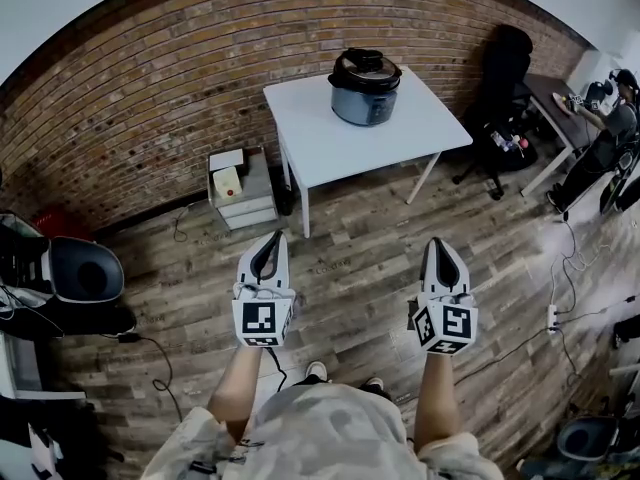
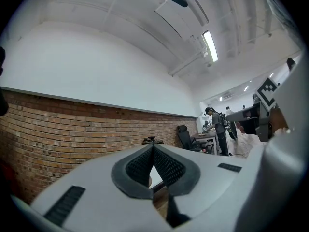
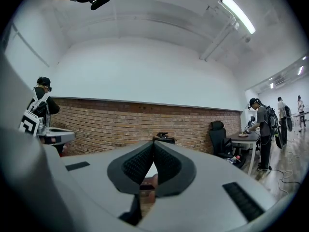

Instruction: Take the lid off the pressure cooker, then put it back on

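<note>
Left claw (image 1: pixel 271 238) and right claw (image 1: pixel 439 244) pressed together, empty, held out level, with the pressure cooker (image 1: pixel 365 88) on the table (image 1: pixel 320 143) well ahead.

The table (image 1: pixel 335 148) has a smooth, matt white top. On it the pressure cooker (image 1: pixel 365 105) shows a dull brushed-metal body under a glossy black plastic lid (image 1: pixel 365 68). Behind the table the wall (image 1: pixel 150 88) is rough brick, and below it the floor (image 1: pixel 350 258) is grainy wood planks. My left gripper (image 1: pixel 268 240) and right gripper (image 1: pixel 440 244) are matt pale plastic, and their pads (image 2: pixel 166 167) look like black ribbed rubber.

No legible text anywhere.
</note>
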`<state>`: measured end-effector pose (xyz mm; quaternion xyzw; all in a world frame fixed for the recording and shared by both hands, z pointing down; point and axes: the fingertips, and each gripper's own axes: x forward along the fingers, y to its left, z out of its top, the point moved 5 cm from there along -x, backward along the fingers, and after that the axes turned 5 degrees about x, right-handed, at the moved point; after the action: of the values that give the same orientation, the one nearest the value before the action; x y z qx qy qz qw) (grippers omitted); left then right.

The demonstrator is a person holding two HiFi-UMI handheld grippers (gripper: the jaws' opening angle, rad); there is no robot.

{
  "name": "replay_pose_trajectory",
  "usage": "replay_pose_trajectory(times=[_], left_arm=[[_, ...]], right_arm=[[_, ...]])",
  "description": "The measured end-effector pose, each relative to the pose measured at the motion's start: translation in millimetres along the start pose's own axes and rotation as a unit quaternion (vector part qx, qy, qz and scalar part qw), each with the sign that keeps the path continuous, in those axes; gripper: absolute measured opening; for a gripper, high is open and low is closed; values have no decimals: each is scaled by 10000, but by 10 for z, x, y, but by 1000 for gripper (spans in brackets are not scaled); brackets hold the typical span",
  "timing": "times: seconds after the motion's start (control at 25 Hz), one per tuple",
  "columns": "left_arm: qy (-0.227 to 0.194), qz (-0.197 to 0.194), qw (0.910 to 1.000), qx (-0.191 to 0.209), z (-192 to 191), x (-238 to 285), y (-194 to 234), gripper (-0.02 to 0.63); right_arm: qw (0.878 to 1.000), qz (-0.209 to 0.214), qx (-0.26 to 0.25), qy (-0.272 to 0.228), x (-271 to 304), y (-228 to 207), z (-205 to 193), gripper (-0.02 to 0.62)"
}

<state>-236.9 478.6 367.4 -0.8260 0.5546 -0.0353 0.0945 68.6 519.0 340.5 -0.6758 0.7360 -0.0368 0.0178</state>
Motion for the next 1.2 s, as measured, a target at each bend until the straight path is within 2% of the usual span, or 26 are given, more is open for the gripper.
replay_pose_trajectory(times=[0.12, 0.24, 0.48, 0.6, 0.72, 0.88, 1.2], left_arm=[[-59, -96, 9999, 39, 0, 8, 35, 19], [12, -220, 9997, 53, -28, 58, 57, 104], [116, -324, 9994, -1, -87, 177, 38, 228], [125, -276, 9995, -28, -116, 243, 29, 258], [152, -277, 9995, -43, -160, 377, 5, 261], [317, -322, 9988, 174, -246, 666, -91, 261], [205, -401, 9988, 170, -20, 1601, -438, 261]], right_arm=[[10000, 36, 59, 0, 8, 59, -24, 57], [9999, 57, 113, -1, 29, 84, -39, 120], [9999, 85, 82, -44, 114, 31, -24, 260], [9999, 108, 53, -28, 189, -37, -59, 304], [9999, 112, 23, -56, 310, -138, -109, 311], [9999, 75, 110, -78, 518, -358, -148, 313], [9995, -25, 308, -40, 1046, -1113, -111, 313]])
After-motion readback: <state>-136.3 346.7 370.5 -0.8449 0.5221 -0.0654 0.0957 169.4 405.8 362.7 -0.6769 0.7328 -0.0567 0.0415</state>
